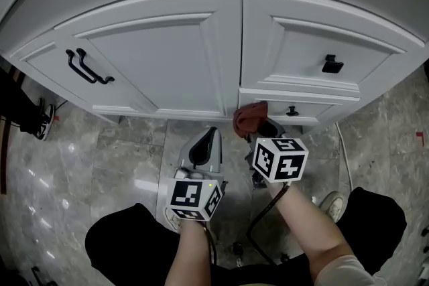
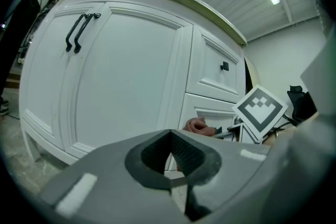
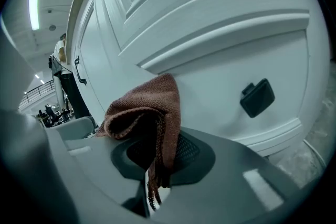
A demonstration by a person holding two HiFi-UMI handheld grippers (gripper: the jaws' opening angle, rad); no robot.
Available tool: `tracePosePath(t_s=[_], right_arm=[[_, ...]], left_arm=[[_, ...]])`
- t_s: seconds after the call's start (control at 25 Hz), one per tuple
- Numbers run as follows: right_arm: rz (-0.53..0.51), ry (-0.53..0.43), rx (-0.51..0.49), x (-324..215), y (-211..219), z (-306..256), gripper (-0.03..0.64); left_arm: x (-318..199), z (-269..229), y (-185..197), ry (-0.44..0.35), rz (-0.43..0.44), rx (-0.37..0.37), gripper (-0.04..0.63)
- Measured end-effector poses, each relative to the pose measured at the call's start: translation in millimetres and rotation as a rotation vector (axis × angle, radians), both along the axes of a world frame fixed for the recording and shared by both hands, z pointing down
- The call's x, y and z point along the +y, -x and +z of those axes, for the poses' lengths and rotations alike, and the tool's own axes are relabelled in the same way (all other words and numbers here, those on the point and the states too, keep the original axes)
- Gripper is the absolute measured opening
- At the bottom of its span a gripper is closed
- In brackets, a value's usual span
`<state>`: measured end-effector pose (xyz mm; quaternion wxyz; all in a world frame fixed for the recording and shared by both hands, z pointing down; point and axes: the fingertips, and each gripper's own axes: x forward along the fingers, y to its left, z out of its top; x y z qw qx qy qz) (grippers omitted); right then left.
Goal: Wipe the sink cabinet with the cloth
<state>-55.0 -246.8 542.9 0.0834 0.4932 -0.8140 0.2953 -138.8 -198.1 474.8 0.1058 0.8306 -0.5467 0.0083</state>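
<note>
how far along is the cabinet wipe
Done: the cloth is gripped in the right gripper. In hand: it's held at the lower drawer's left end; contact can't be confirmed. The left gripper is shut, empty, hanging back. Left: no wiped patch shows anywhere, so the door and upper drawer may all remain.

The floor (image 1: 127, 157) is glossy grey marbled tile with pale veins. The white sink cabinet (image 1: 167, 57) stands directly on it, on short feet. A white cord (image 1: 345, 157) trails over the tiles at the right, and a dark sneaker (image 1: 45, 118) rests at the far left.
</note>
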Motion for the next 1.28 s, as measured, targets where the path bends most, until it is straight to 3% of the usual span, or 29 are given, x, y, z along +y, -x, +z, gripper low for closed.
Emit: tracePosePath(t_s=[0.24, 0.6, 1.04, 1.28], right_arm=[[0.076, 0.017, 0.023, -3, -35, 5, 0.078], [0.151, 0.044, -0.019, -2, -68, 0, 0.078], [0.141, 0.023, -0.021, 21, -101, -19, 0.078], [0.230, 0.038, -0.012, 19, -138, -11, 0.078]], left_arm=[[1, -2, -16, -0.005, 0.031, -0.003, 0.000], [-2, -7, -41, -0.012, 0.066, -0.004, 0.000], [-2, -7, -96, -0.018, 0.161, -0.007, 0.000], [-2, -7, -113, -0.018, 0.180, -0.002, 0.000]])
